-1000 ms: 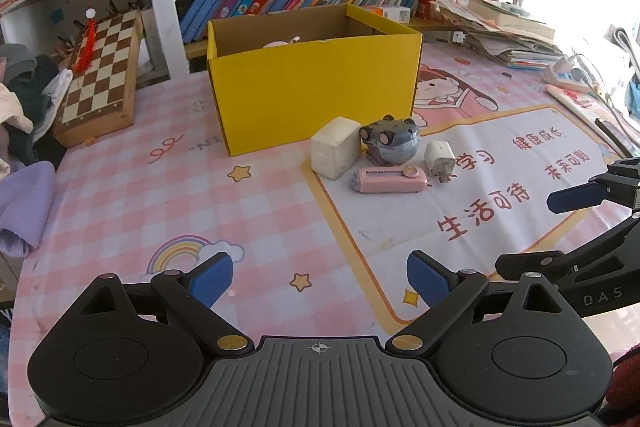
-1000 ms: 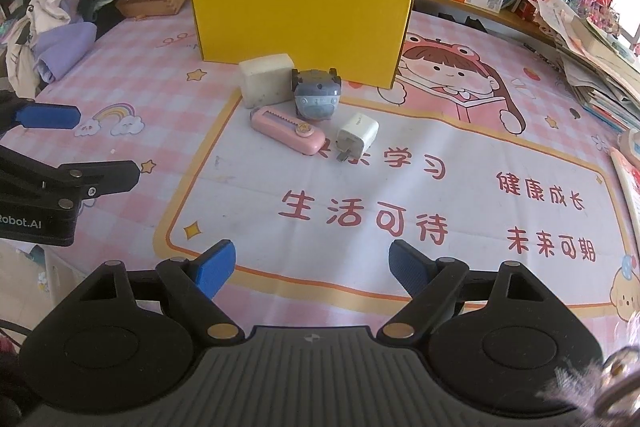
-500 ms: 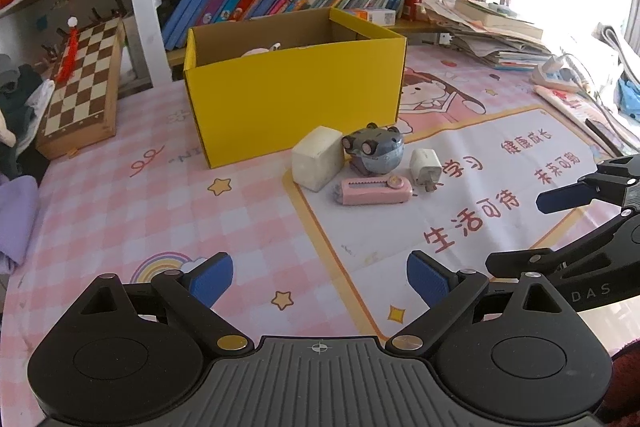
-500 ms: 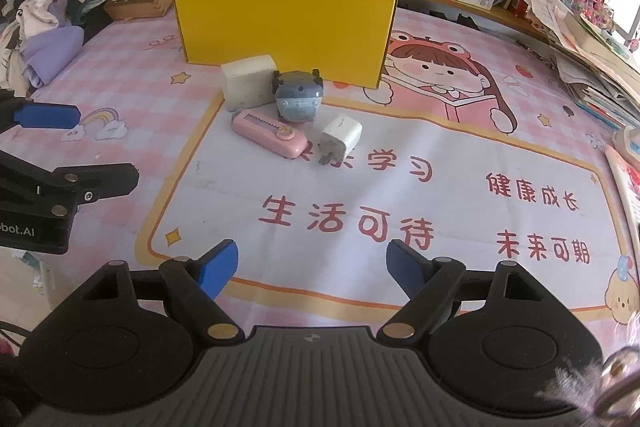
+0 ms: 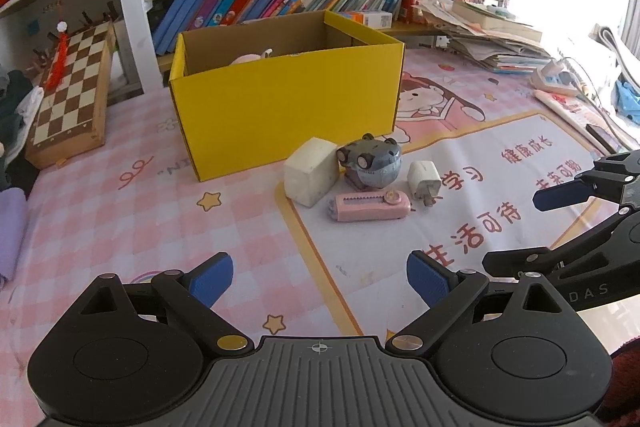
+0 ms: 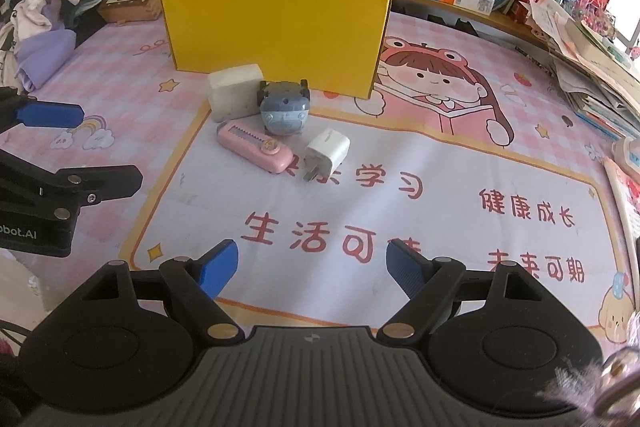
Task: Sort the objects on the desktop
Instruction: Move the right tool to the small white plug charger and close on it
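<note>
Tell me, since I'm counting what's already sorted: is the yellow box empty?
Not empty. Over the yellow box's front wall the left wrist view shows a pale pink item inside; what it is cannot be told.

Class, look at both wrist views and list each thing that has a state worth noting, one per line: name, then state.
Yellow box: upright, top open, something pale inside.
White charger: lying down, prongs toward camera.
Pink utility knife: lying flat on the mat.
Grey toy: standing beside the white block.
Left gripper: fingers open, empty.
Right gripper: fingers open, empty.
</note>
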